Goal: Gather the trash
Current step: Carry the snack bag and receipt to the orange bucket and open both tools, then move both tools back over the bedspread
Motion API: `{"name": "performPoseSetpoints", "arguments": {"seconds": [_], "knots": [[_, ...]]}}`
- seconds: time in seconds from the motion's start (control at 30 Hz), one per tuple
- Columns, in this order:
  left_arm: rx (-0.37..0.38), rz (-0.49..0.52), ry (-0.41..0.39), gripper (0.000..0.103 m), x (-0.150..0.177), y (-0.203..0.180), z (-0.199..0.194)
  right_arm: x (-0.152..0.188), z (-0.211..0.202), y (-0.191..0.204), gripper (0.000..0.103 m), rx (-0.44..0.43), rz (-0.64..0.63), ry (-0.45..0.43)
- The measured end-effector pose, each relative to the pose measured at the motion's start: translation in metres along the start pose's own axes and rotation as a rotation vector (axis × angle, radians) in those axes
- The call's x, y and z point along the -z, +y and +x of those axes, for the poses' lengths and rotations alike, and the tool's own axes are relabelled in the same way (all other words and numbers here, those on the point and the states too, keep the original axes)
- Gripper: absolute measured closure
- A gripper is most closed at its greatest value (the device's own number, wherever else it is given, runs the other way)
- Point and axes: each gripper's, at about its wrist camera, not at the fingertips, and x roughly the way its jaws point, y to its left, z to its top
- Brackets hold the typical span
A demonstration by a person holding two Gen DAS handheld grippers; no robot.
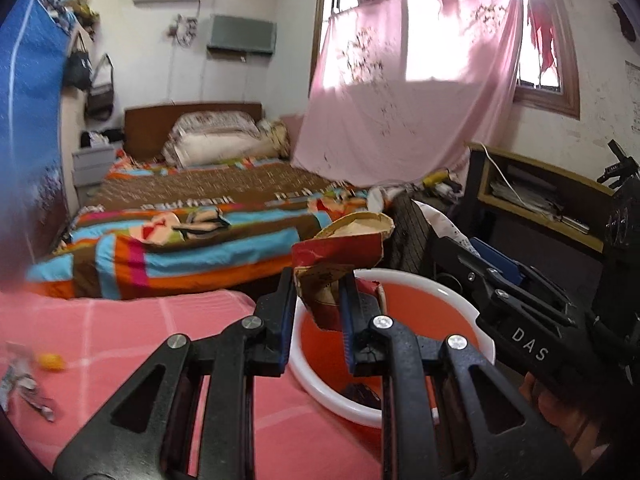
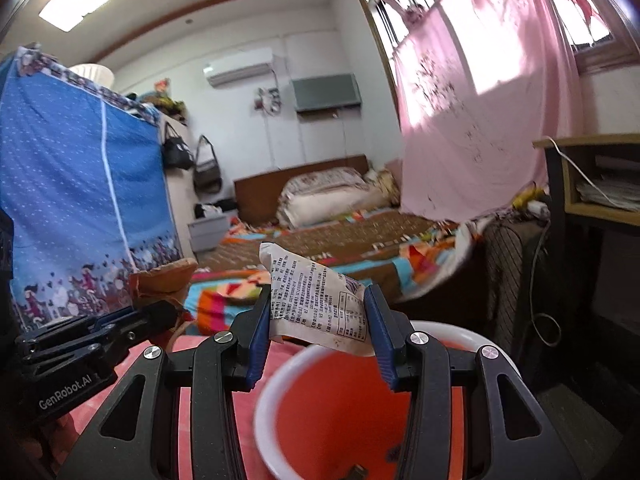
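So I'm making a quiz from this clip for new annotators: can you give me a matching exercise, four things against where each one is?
Things:
1. red and tan paper cup
2. white printed packet
3. red bucket
4. small yellow object

Places:
A. on the pink checked cover, off to the left
B. between the pads of the right gripper
C. below both grippers, with a dark scrap inside
D. between the pads of the left gripper

Pairs: 1-D, 2-B, 3-C, 4-A
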Motion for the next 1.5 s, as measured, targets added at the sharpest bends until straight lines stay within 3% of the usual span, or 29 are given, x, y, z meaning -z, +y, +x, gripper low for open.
{"name": "performPoseSetpoints", "arguments": {"seconds": [0.4, 0.8, 1.17, 1.27, 1.5], "knots": [[0.049, -0.082, 0.206, 0.078, 0.009, -0.008, 0.048, 0.007, 0.016, -0.016, 0.056, 0.033, 0.035, 0.101], [0.070, -0.129, 0.264, 0.062, 0.012, -0.006, 0.054, 0.007, 0.019, -0.023, 0.043, 0.052, 0.063, 0.114], [-0.001, -0.193, 0.177, 0.051, 0.008, 0.015, 0.032, 0.005, 0.014, -0.020, 0.034, 0.039, 0.071, 0.065], [-0.042, -0.205, 0.118, 0.045, 0.006, 0.025, 0.017, 0.002, 0.008, -0.014, 0.029, 0.019, 0.066, 0.015], [-0.173, -0.218, -0.039, 0.018, 0.004, 0.048, -0.031, -0.007, -0.007, 0.012, 0.011, -0.029, 0.022, -0.111]]}}
